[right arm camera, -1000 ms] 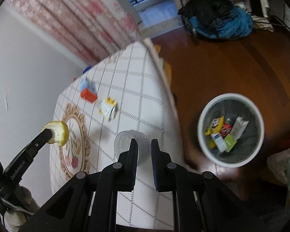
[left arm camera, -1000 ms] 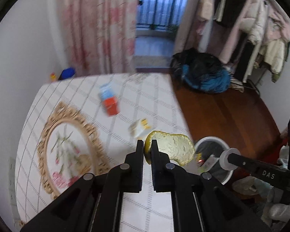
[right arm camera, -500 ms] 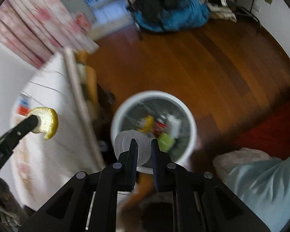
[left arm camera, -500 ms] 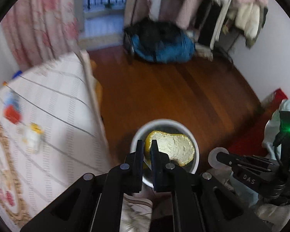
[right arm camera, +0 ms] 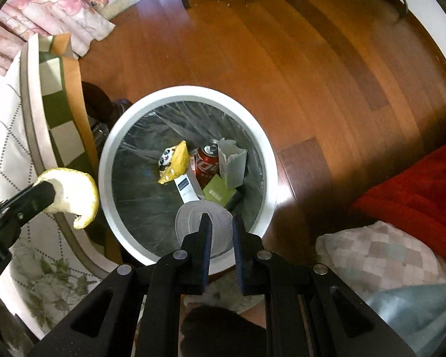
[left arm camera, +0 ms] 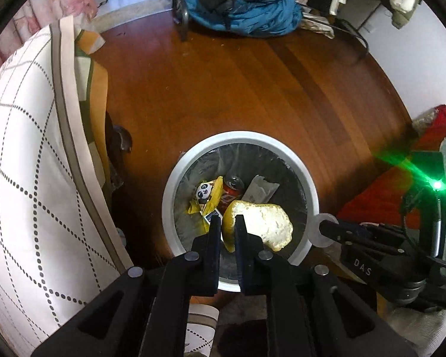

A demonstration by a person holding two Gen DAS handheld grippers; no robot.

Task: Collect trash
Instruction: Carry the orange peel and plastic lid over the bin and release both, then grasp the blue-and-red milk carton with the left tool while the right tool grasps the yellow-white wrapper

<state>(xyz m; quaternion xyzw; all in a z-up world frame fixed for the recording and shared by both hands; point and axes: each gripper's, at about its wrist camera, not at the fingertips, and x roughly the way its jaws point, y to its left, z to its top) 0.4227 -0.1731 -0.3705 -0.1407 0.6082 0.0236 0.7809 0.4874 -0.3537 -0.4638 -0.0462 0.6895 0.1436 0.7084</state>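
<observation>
The left gripper (left arm camera: 225, 225), angled downward, pinches a yellow citrus peel (left arm camera: 260, 223) above the white trash bin (left arm camera: 309, 190). The right gripper (right arm camera: 221, 226), also pointing down, clamps a clear plastic cup (right arm camera: 193, 223) over the bin's rim.

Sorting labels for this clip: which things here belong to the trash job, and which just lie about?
Job: peel in left gripper; clear lid in right gripper; bin; can, wrappers inside.
Lying about: blue bag, red cloth, curtain.
</observation>
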